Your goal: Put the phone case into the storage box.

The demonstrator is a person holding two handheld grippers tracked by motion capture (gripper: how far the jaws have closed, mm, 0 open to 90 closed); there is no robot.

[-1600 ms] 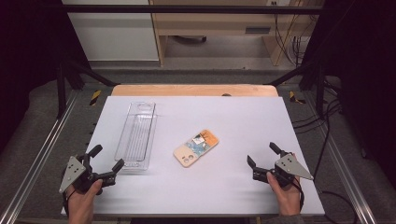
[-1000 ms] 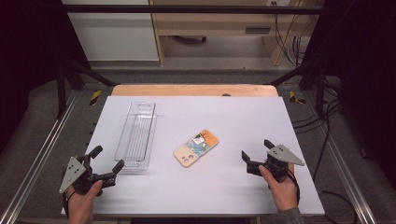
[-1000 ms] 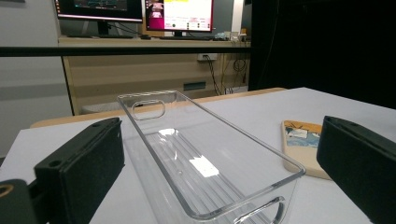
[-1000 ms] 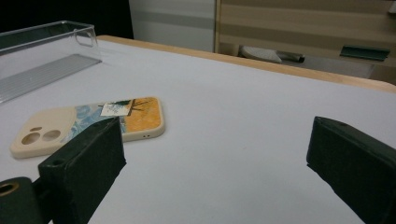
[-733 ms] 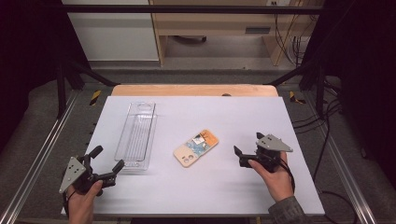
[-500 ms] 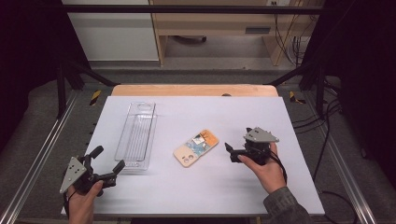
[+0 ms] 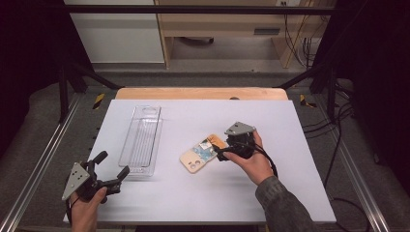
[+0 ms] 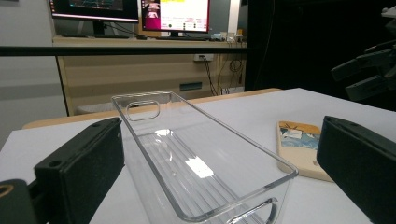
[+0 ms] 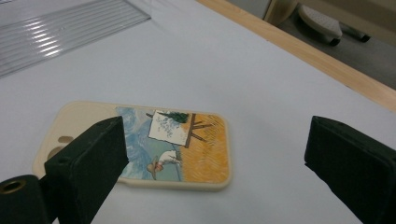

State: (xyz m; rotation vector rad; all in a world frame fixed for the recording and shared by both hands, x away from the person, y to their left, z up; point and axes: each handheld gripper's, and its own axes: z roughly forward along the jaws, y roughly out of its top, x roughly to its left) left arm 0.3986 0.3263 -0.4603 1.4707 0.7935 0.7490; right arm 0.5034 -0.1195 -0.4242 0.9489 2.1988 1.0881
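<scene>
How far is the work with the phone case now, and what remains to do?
Nothing looks finished: the phone case lies flat on the white table, outside the clear tray, which is empty. In hand: the right claw is at the case's end with jaws open, one over the case, not gripping. The left claw waits open near the tray. Left: grip and lift the case, probably into the tray.

A white sheet (image 7: pixel 300 125) covers the table, with a strip of light wood (image 7: pixel 200 93) showing along its far edge. Metal rails (image 7: pixel 41 162) run down both sides over grey floor (image 7: pixel 217 77). Beyond stands a wooden desk (image 7: pixel 217 24) beside a white cabinet (image 7: pixel 113 31); black cables (image 7: pixel 295 26) hang at its right. From lower down, two lit monitors (image 8: pixel 175 14) sit on that desk. Dark curtains close off both sides.
</scene>
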